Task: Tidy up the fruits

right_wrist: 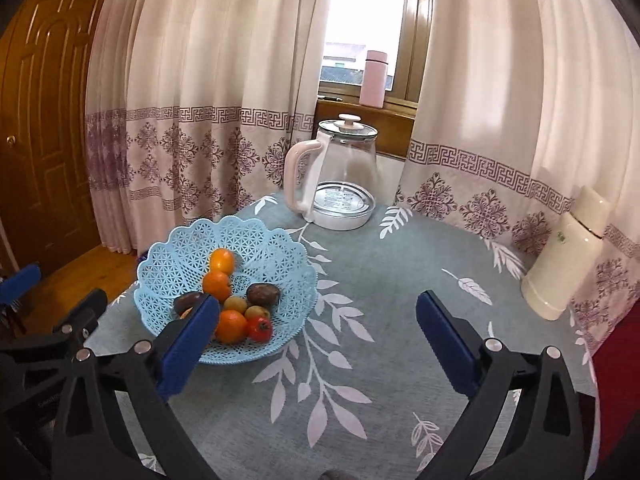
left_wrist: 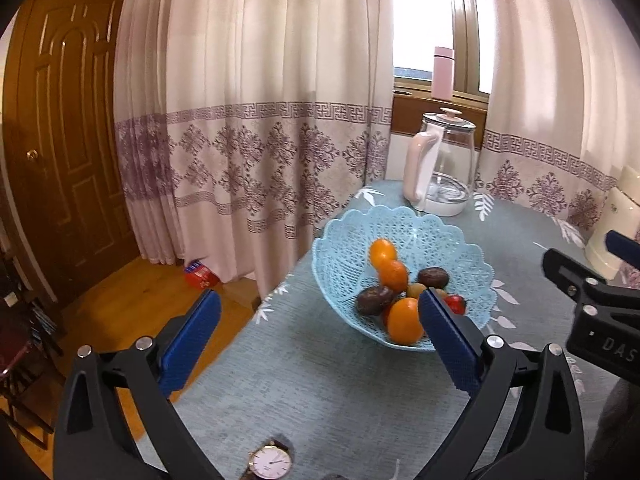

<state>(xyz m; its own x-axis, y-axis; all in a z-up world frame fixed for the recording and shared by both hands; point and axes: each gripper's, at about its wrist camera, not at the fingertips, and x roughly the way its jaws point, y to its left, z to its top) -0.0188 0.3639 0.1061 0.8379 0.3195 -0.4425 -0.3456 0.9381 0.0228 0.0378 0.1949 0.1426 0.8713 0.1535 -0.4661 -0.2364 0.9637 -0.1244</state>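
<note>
A light-blue lattice fruit basket (left_wrist: pixel 352 236) (right_wrist: pixel 188 240) stands on the grey-blue leaf-print tablecloth (right_wrist: pixel 380 280). Inside it lie three oranges (left_wrist: pixel 404 320) (right_wrist: pixel 231 326), two dark brown fruits (left_wrist: pixel 374 300) (right_wrist: pixel 262 295), small yellow-green fruits (right_wrist: pixel 235 305) and a red one (right_wrist: pixel 260 329). My left gripper (left_wrist: pixel 320 308) is open with nothing between its blue pads, held above the table's left edge just before the basket. My right gripper (right_wrist: pixel 318 312) is open and holds nothing, hovering over the cloth to the right of the basket. It also shows at the right edge of the left wrist view.
A glass kettle (right_wrist: pixel 340 176) with a pink handle stands at the back of the table. A cream thermos (right_wrist: pixel 568 256) stands at the right. A wristwatch (left_wrist: pixel 270 462) lies near the front edge. Curtains hang behind; a pink bottle (right_wrist: pixel 374 78) is on the windowsill. Wooden floor and door at left.
</note>
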